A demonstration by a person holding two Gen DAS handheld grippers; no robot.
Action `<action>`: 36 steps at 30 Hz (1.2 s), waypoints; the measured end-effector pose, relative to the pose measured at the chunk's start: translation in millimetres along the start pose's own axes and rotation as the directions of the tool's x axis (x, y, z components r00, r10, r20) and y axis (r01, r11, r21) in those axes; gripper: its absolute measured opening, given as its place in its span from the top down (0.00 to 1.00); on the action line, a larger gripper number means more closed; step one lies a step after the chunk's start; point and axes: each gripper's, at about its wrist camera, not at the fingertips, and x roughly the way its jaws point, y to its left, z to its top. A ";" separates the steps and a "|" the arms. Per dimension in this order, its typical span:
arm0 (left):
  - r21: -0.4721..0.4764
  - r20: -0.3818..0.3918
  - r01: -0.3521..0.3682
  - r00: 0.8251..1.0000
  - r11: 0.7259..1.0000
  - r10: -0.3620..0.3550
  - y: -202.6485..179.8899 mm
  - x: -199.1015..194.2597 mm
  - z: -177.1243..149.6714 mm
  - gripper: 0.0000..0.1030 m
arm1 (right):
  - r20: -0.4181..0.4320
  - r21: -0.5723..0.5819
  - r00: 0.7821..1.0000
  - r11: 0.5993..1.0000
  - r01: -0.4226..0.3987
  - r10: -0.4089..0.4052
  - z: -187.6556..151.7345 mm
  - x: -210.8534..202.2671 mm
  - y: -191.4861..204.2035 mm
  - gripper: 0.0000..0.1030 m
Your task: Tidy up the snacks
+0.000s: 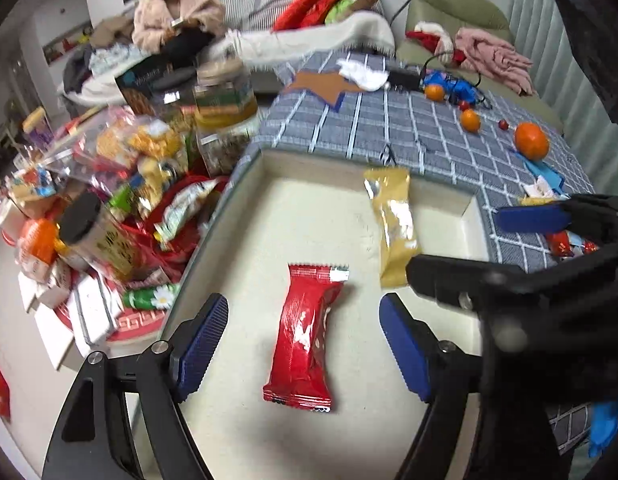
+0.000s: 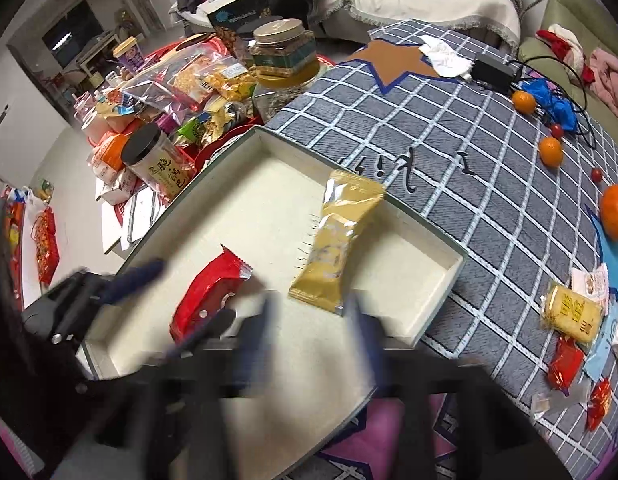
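Observation:
A shallow cream box lies on the grey checked cloth. In it lie a red snack packet and a gold packet. My left gripper is open, its blue pads on either side of the red packet, just above it. My right gripper, blurred by motion, is open over the near end of the gold packet; it also shows in the left wrist view. More wrapped snacks lie on the cloth to the right.
A heap of snack bags and jars fills a red tray left of the box. Oranges, small red fruits, a charger with cable and tissue lie on the cloth. A person sits on the sofa behind.

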 end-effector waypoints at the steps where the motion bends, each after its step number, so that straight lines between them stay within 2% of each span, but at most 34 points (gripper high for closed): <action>1: 0.008 0.001 0.001 1.000 1.000 -0.001 -1.2 -2.3 1.1 0.21 | 0.024 0.004 1.000 1.000 0.012 -0.012 -1.0 -5.2 -1.9 0.03; 9: 0.042 0.012 0.003 1.000 0.999 -0.003 -19.2 -25.6 6.6 0.21 | 0.044 0.056 0.999 0.998 0.024 -0.026 -16.9 -32.4 -36.4 0.01; 15: 0.096 0.022 0.021 0.999 0.995 -0.023 -49.3 -43.9 6.7 0.21 | 0.062 0.151 0.997 0.988 0.042 -0.052 -51.3 -62.2 -92.9 0.01; 19: 0.164 0.017 0.027 0.999 0.986 -0.030 -82.0 -47.3 4.7 0.21 | 0.062 0.263 0.994 0.962 0.072 -0.091 -89.5 -81.7 -146.6 0.01; 25: 0.262 -0.054 0.078 0.996 0.962 -0.066 -144.2 -32.6 -6.6 0.20 | 0.012 0.397 0.991 0.911 0.116 -0.131 -142.2 -89.5 -211.3 0.01; 29: 0.338 -0.124 0.137 0.987 0.931 -0.100 -197.1 -16.4 -22.9 0.20 | -0.009 0.460 0.990 0.878 0.129 -0.140 -169.3 -93.3 -243.5 0.01; 32: 0.390 -0.161 0.163 0.981 0.906 -0.107 -233.2 -4.6 -34.1 0.20 | -0.026 0.474 0.985 0.866 0.162 -0.170 -178.0 -94.0 -262.9 0.01; 36: 0.439 -0.177 0.160 0.980 0.884 -0.090 -271.5 11.8 -40.6 0.20 | -0.029 0.421 0.974 0.881 0.217 -0.226 -178.1 -92.7 -271.4 0.01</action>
